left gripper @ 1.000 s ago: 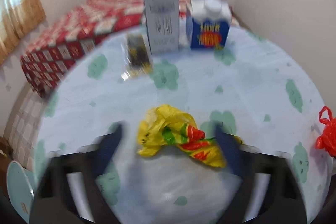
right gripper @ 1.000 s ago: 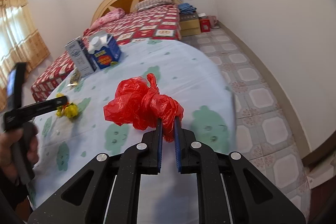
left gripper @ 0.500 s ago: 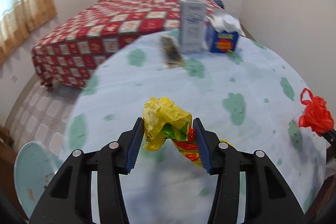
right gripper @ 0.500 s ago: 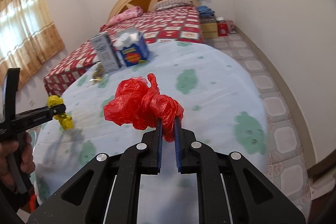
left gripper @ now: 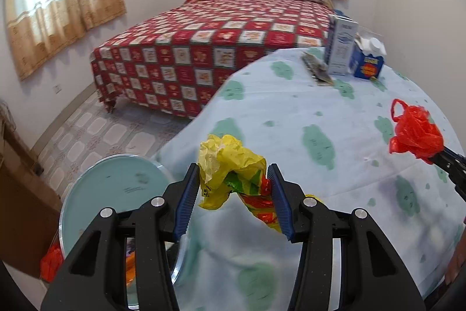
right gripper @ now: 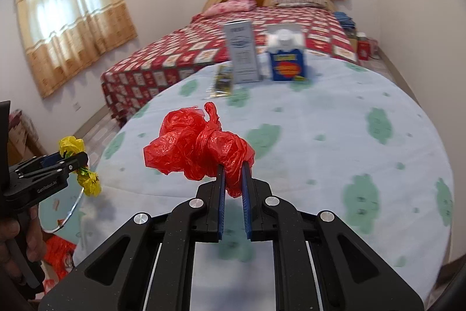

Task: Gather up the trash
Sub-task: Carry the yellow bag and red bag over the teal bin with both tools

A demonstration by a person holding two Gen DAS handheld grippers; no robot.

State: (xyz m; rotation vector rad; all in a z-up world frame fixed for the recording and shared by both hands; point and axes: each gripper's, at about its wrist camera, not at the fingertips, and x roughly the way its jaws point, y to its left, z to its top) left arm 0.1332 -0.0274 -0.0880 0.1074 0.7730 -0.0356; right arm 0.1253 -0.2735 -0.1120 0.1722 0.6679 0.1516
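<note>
Moved: left tool (left gripper: 234, 188) off table (left gripper: 335, 112), clamps yellow wrapper (left gripper: 230, 165) | right tool (right gripper: 231, 179) pinches red bag (right gripper: 198, 145)

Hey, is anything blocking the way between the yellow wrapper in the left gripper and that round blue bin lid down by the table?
Nothing visible does. The left gripper holds the yellow wrapper just past the table edge, with the blue bin lid below, open air between.
</note>
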